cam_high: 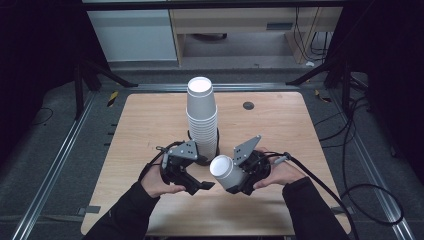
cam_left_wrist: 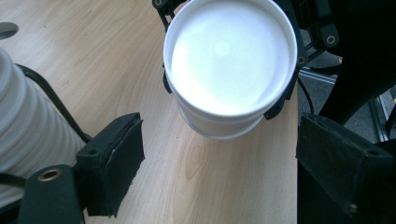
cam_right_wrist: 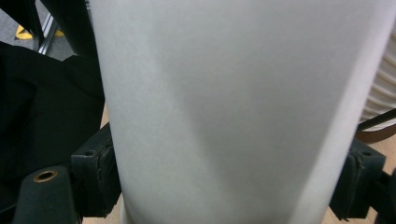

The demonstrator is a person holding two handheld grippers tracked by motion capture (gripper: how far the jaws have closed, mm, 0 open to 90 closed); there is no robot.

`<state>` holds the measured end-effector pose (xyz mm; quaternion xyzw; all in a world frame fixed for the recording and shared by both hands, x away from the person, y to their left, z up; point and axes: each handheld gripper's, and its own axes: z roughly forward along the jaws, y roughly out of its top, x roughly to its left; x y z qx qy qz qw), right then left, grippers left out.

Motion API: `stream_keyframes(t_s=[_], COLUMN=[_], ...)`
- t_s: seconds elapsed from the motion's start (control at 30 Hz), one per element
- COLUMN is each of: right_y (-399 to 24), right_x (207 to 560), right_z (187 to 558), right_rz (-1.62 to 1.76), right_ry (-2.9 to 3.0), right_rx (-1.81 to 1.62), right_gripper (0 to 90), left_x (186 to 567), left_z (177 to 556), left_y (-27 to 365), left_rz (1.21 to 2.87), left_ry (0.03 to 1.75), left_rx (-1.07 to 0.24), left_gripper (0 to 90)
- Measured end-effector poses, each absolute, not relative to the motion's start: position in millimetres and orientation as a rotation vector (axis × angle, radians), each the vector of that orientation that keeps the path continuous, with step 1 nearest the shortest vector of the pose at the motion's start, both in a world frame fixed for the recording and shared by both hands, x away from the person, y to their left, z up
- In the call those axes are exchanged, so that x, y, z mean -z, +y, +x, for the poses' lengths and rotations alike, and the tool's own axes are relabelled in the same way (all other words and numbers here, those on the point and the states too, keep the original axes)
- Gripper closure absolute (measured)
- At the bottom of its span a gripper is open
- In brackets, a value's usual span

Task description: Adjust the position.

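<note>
Right jaws: closed on the single white paper cup, one black pad pressed to each side of its wall, as the right gripper view shows.
Left jaws: standing wide apart with nothing between them; in the left gripper view bare wood shows between the two pads.
Held cup: plain white paper, smooth-walled, with a rolled rim; it is tipped so its open mouth faces the left gripper, and its inside looks clean and bright.
Cup's place: lifted off the desk near its front edge, just in front of the stack and between the two hands.
Stack of cups: a tall nested column of the same white cups, upright, mouth up, standing at the middle of the desk just behind both grippers; its ribbed rims show at the left edge of the left gripper view.
Right gripper: angled inward toward the left, grey plate on top, cable trailing off to the right.
Right hand: wrapped around the gripper body, dark sleeve coming in from the bottom.
Left hand: gripping its tool from the left, jaws aimed rightward at the cup's mouth, close to it but apart.
</note>
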<state>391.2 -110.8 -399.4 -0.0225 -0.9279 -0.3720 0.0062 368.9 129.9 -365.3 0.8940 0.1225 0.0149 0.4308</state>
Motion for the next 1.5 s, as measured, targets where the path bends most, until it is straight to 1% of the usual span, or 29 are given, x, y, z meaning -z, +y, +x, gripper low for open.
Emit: stream_keyframes(t_s=[0.1, 0.6, 0.77, 1.2, 1.5], right_y=[-110.2, -103.9, -96.7, -94.8, -93.7], right_x=[399.9, 405.8, 402.5, 400.7, 402.8], right_z=[390.7, 388.5, 387.2, 388.9, 389.7], right_rz=[-0.069, -0.035, 0.006, -0.006, -0.014], right_ry=[-2.904, -2.905, -2.913, -2.902, -2.906], right_rx=[1.159, 1.134, 1.124, 1.143, 1.119], right_gripper=[16.0, 16.0, 16.0, 16.0, 16.3], left_x=[364.2, 365.6, 368.1, 372.1, 374.3], left_z=[370.7, 374.8, 376.7, 378.0, 379.4], left_y=[123.9, 98.8, 94.4, 91.5, 90.9], left_rz=[2.237, 2.266, 2.275, 2.314, 2.324], left_ry=[0.299, 0.271, 0.27, 0.289, 0.304], left_rx=[-0.032, 0.025, 0.034, 0.039, 0.051], left_gripper=[12.9, 12.6, 13.1, 19.5, 20.8])
